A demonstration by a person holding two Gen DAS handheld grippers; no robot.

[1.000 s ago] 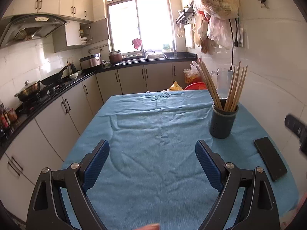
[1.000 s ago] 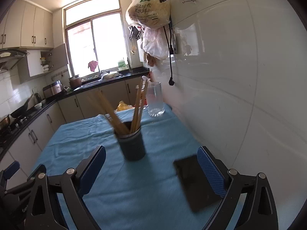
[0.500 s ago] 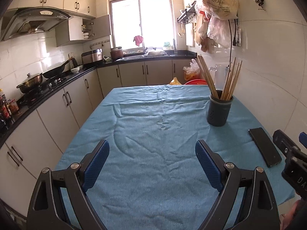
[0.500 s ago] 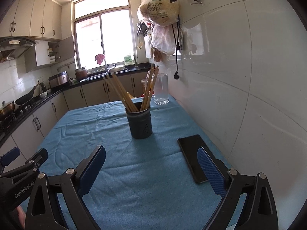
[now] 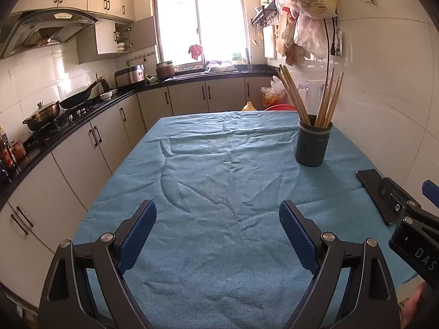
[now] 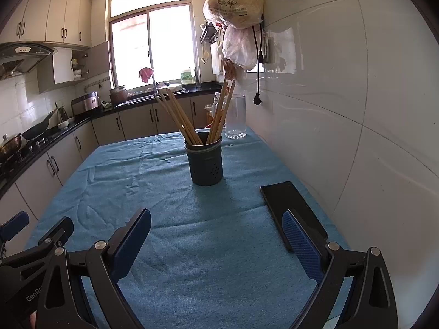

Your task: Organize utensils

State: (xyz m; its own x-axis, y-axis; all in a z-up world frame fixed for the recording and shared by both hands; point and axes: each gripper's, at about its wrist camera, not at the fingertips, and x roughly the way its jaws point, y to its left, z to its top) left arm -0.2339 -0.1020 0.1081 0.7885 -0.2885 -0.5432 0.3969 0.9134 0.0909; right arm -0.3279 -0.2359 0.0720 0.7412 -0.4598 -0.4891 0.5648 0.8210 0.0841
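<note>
left hand-held gripper [image 5: 218, 220]: spread wide, nothing between the blue pads, hanging over the near end of the bench. Pulled back and up compared with a second ago, so more cloth shows in its view now.

right hand-held gripper [image 6: 216, 227]: also released and holding nothing, low over the near right corner. Backed off too; a second ago the cup sat much closer and blurry in its view, now sharp and farther out.

blue cloth [image 5: 219, 181]: covers the bench, a bit wrinkled, no loose chopsticks or other utensils spotted anywhere on it.

phone [image 6: 290, 205]: flat on the cloth near the right edge, partly tucked behind the right pad in the right view. Same spot as before, not part of the job as far as can be told.

cup [image 6: 204, 161]: dark holder with little holes, upright on the right side of the bench, well ahead of both grippers. Hasn't shifted.

chopsticks [image 6: 181, 120]: all standing in the cup, fanned into two bunches leaning left and right. Looks like what "organized" would leave behind.

glass jug [image 6: 235, 116]: just past the cup by the wall, looks empty.

meaning for the task: both hands retreating with nothing in them plus everything already in the cup reads like wrapped up, though could equally be a pause before pulling sticks out to sort.
</note>
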